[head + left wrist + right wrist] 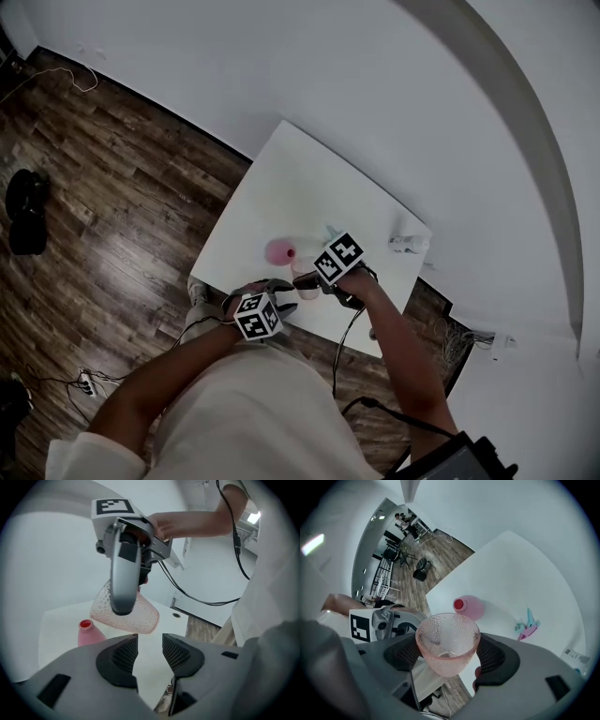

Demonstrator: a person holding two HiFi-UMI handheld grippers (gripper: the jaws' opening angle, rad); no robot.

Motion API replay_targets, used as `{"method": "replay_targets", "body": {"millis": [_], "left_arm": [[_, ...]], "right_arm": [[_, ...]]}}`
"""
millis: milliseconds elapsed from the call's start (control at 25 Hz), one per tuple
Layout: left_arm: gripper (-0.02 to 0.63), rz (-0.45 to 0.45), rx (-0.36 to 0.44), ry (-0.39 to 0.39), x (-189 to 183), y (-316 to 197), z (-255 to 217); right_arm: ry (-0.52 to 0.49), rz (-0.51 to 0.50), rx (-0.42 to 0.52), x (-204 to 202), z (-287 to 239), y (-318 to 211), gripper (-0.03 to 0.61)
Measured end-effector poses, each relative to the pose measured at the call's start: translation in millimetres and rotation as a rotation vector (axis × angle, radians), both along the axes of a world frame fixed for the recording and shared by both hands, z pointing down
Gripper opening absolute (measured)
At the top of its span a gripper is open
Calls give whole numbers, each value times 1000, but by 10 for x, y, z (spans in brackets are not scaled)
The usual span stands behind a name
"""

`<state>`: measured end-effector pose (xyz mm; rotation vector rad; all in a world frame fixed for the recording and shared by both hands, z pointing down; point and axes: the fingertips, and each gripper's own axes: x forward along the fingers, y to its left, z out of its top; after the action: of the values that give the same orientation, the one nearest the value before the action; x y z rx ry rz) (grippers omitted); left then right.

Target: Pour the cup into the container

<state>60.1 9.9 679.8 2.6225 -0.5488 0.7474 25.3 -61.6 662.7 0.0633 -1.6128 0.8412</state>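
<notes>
Cup (447,641) tilted in the right gripper, container standing beyond it

Right gripper (450,654) is clamped on the pink, dimpled cup, one dark ribbed pad pressing on each side of its lower body, as the right gripper view shows. The cup is tipped forward. In the left gripper view its wide mouth slants down toward the white counter (309,173) and its narrow base points up into the gripper. It hangs in the air over the near part of the counter, touching nothing but the pads.

The container (468,607), a pink bottle with a red open neck, stands upright on the counter. In the right gripper view it lies just past the far rim of the cup, apart from it. In the head view it sits just to the left of the cup.

The left gripper (150,651) has its jaws apart with nothing between them; only bare counter shows through the gap. It is held low at the counter's near edge, close beside the right gripper and on the person's left, and it looks up at the cup and the container.

A small pink and teal toy (528,625) lies on the counter to the right of the container, well apart from it. A small white object (410,244) sits at the counter's far right corner. Dark wooden floor (112,187) surrounds the counter.
</notes>
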Motion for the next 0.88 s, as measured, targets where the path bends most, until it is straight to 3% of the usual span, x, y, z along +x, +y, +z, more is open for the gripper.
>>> {"method": "replay_targets", "body": {"millis": [200,440,680,880], "left_arm": [[166,-23,-24,-37,-201,-2,24],[166,-68,-74,-102,-492,9,140],[166,-138,-135,-165,-772,19,288],[166,-190,-162,-203,-893,13,364]], "right_arm": [[-124,123,80,195,55,61,376],[-271,267,243,501,153,38,376],[-350,348,429,865,317,-69,376],[-319,362,568,1182,545,-96,376]]}}
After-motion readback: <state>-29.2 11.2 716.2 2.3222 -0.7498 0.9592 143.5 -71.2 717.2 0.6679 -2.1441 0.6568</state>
